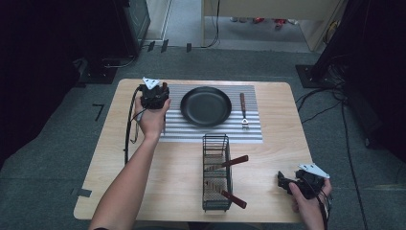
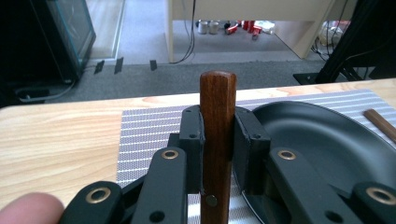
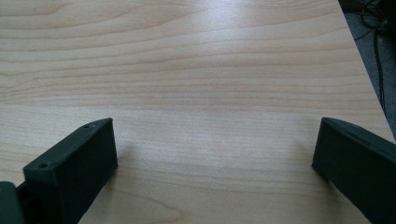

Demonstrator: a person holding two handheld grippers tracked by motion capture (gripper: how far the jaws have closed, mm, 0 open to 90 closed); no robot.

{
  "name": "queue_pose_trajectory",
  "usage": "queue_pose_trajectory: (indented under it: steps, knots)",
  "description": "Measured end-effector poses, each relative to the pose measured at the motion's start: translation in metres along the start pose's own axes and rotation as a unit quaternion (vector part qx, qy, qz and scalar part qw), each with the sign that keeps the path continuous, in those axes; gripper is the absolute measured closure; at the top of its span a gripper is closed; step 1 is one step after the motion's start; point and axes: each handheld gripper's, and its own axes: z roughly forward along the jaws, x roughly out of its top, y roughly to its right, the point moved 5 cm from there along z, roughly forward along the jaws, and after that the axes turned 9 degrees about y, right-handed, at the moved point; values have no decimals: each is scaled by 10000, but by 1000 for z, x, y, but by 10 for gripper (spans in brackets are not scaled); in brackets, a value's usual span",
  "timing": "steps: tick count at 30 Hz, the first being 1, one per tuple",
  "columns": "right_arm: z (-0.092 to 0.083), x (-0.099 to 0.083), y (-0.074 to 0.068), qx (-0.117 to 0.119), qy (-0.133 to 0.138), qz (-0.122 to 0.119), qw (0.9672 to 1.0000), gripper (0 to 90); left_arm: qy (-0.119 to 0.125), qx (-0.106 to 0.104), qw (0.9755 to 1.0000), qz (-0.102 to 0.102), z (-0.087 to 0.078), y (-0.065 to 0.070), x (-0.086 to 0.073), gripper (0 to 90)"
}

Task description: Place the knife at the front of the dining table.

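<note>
Left tongs point(image 2: 218, 135) first — jaws clamped narrow on a brown wooden handle point(image 2: 217, 140), which stands upright between the pads in the left gripper view, with a small metal rivet showing low on it. What hangs below the handle cannot be told. From the high view, that gripper sits in the person's left hand point(image 1: 152, 117) over the left end of the striped placemat point(image 1: 210, 130), just beside the pan. Right tongs point(image 3: 212, 163) stand wide, nothing between the jaws, bare wood under them; the right hand point(image 1: 306, 201) holds that gripper low at the near right corner of the table.

Now by size. Biggest is the wooden table point(image 1: 143, 187), pale grain, rounded corners. On its far half lies the grey striped placemat. On the mat's middle sits the black frying pan point(image 1: 206, 106) — round, shallow, its bowl bare. Nearer the person, just off the mat's near edge, stands the black wire basket point(image 1: 215, 172), a tall rectangular caddy. Two utensils lie in it, their brown handles point(image 1: 234, 161) poking out over its right side, one at the far end and one at the near end point(image 1: 233, 199). Smallest, a brown-handled utensil point(image 1: 243, 110) lies on the mat just right of the pan, its metal end toward the person.
</note>
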Motion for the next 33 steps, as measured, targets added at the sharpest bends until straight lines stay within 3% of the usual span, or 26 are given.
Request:
queue_pose_trajectory:
  steps: [5, 13, 20, 24, 33]
  knots:
    - [0, 0, 0, 0, 1, -3, 10000, 0, -266, 94, 9994, -214, 26, -7, -7, 763]
    - [0, 0, 0, -1, 1, -2, 10000, 0, -628, 194, 9961, -593, 63, -15, -16, 763]
    - [0, 0, 0, -1, 1, -1, 10000, 0, -937, 287, 9929, -673, 91, -15, -22, 762]
    - [0, 0, 0, 20, 1, -21, 10000, 0, -1172, 344, 9908, -589, 104, -15, -32, 762]
    - [1, 0, -1, 41, 2, -43, 10000, 0, -1423, 436, 9873, -561, 122, -16, -48, 760]
